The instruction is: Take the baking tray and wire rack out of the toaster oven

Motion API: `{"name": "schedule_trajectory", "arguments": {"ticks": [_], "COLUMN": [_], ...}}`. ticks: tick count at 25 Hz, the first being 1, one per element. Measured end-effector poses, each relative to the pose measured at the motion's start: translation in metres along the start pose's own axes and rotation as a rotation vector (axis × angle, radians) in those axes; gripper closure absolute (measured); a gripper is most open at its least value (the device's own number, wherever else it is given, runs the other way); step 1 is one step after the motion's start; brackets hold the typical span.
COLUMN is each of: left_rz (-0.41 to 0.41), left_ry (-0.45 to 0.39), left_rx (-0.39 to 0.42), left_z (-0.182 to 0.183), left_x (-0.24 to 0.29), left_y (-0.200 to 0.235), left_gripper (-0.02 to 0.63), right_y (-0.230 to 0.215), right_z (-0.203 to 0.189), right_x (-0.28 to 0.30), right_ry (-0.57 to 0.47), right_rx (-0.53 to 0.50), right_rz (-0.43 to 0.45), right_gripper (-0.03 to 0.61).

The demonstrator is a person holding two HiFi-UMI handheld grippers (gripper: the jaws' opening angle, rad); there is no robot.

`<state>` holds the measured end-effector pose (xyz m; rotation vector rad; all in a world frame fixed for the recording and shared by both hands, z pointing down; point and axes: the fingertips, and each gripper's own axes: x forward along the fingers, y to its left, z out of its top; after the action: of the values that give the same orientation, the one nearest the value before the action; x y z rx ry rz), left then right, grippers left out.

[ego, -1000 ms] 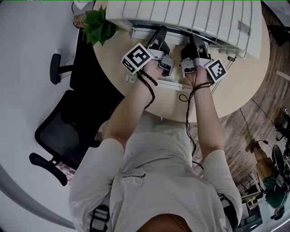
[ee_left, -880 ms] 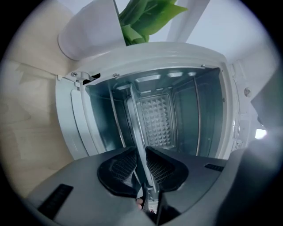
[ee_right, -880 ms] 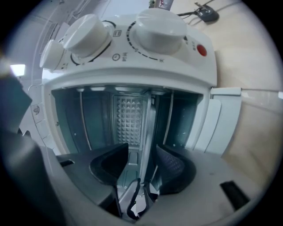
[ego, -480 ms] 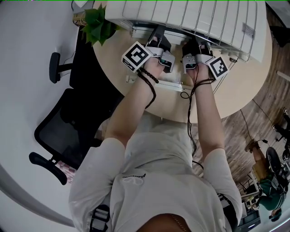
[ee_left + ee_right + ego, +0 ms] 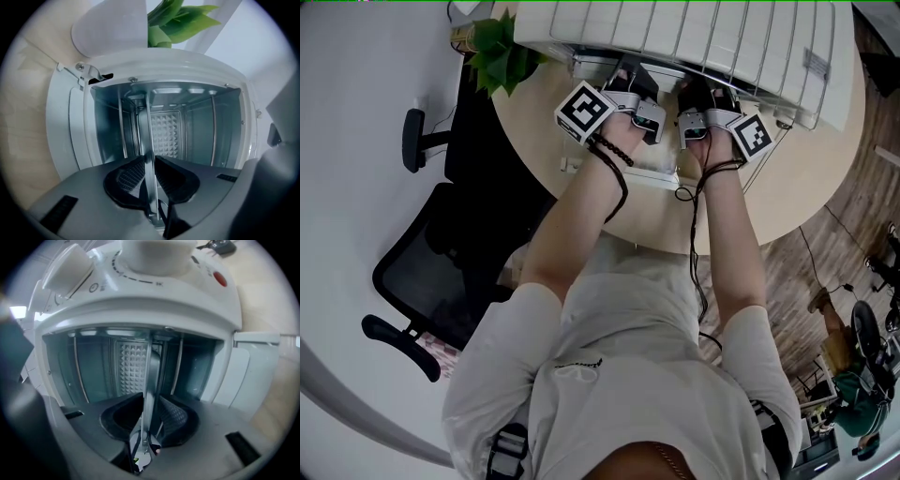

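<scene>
Inside, the tray [image 5: 149, 136] sits in the oven [image 5: 694, 37], and its front edge comes out to the opening. Both gripper views show it edge-on, as a thin metal sheet that runs toward the embossed back wall [image 5: 165, 131].

The left hand-held gripper [image 5: 149, 161] is clamped on this front edge, with one ribbed pad pressed on each side of the sheet. The right hand-held gripper [image 5: 150, 404] has just been closing its jaws, and the same sheet is between them. Its pads now lie against both sides of the sheet, so it grips the tray too. Seen from the head, the two grippers reach side by side into the opening, near to each other, and their tips are hidden under the roof of the oven.

The door [image 5: 241, 373] is open, beside the opening. Two white knobs [image 5: 65, 268] stand on the front panel, next to the cavity.

The oven stands on a round wooden worktop [image 5: 806, 178]. A green plant [image 5: 502, 52] is just beside the oven, and a black chair [image 5: 441, 272] stands at the person's left.
</scene>
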<state>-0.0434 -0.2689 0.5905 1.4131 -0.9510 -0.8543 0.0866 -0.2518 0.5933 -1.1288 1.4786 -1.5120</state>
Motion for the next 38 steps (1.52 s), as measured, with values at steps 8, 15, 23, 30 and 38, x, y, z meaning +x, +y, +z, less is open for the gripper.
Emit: {"name": "schedule_trajectory", "arguments": {"ticks": [8, 15, 23, 30, 38], "left_rz": [-0.030, -0.064, -0.041, -0.006, 0.022], "left_ry": [-0.040, -0.048, -0.047, -0.038, -0.029], "left_rx": [-0.063, -0.072, -0.102, -0.099, -0.087], "left_z": [0.000, -0.004, -0.017, -0.028, -0.038], "left_x": [-0.002, -0.014, -0.055, -0.095, -0.135], "left_y": [-0.001, -0.008, -0.014, -0.013, -0.023], "left_gripper": [0.600, 0.606, 0.606, 0.604, 0.604], "right_y": [0.001, 0.006, 0.004, 0.005, 0.015], "right_z": [0.000, -0.005, -0.026, -0.045, -0.065], "right_x": [0.001, -0.011, -0.047, -0.086, -0.122], "right_ry": [-0.015, -0.011, 0.009, 0.024, 0.065], "right_rx": [-0.010, 0.006, 0.037, 0.059, 0.077], "right_rz": [0.007, -0.003, -0.037, -0.088, -0.103], "right_gripper": [0.506, 0.511, 0.514, 0.515, 0.515]}}
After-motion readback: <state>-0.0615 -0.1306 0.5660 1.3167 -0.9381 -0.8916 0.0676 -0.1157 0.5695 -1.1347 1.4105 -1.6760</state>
